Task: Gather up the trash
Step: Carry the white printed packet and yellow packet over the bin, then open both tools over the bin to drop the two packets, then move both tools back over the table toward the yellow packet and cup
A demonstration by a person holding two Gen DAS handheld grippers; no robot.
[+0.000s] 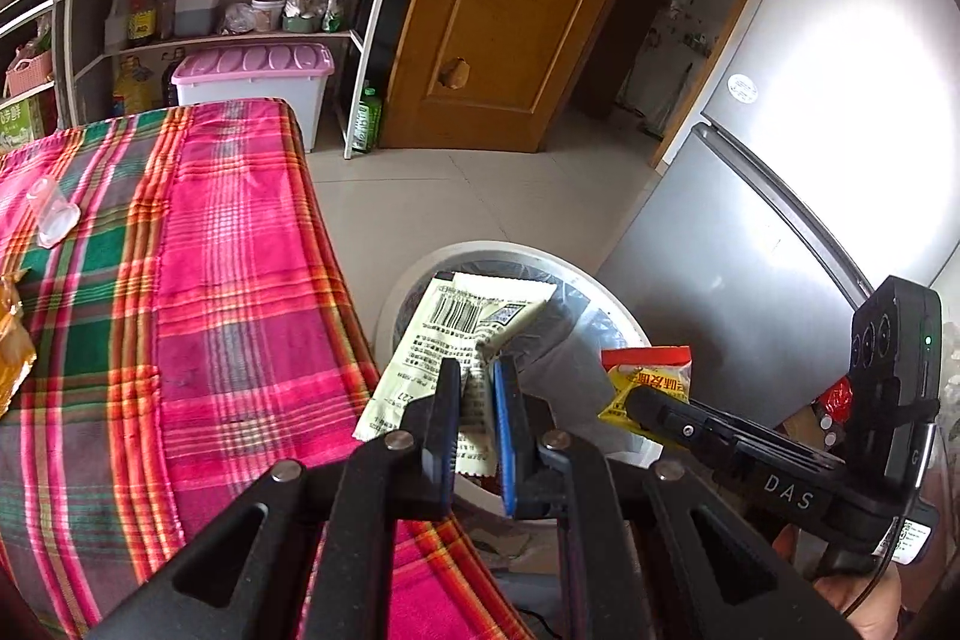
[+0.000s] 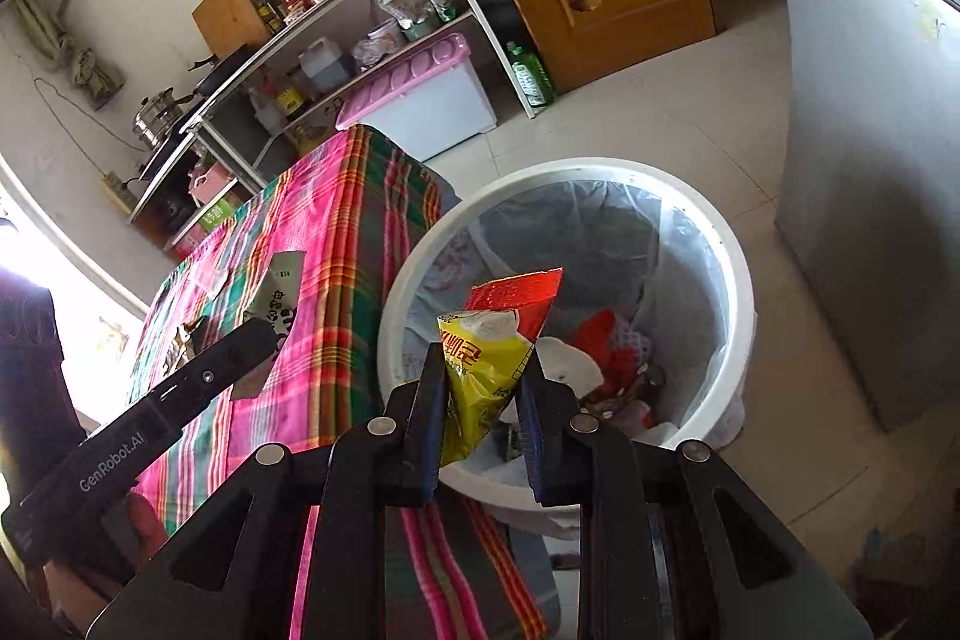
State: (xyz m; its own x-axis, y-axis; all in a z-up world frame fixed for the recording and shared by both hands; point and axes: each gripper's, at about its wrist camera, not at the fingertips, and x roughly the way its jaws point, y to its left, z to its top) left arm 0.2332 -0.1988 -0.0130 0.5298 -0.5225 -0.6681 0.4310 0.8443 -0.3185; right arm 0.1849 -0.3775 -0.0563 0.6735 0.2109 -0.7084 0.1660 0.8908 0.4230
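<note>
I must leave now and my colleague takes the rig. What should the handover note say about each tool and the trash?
Left tool: shut on the pale printed paper sachet, above the white round trash bin.
Right tool: shut on the yellow-and-red snack packet, over the bin's opening.
Done: some wrappers already in the bin.
Left: release both; the clear plastic cup and orange wrapper remain on the plaid tablecloth.

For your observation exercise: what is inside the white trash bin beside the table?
The white trash bin holds a clear liner and red and white scraps. The yellow-and-red packet in the right gripper covers part; the bottom is hidden.
</note>
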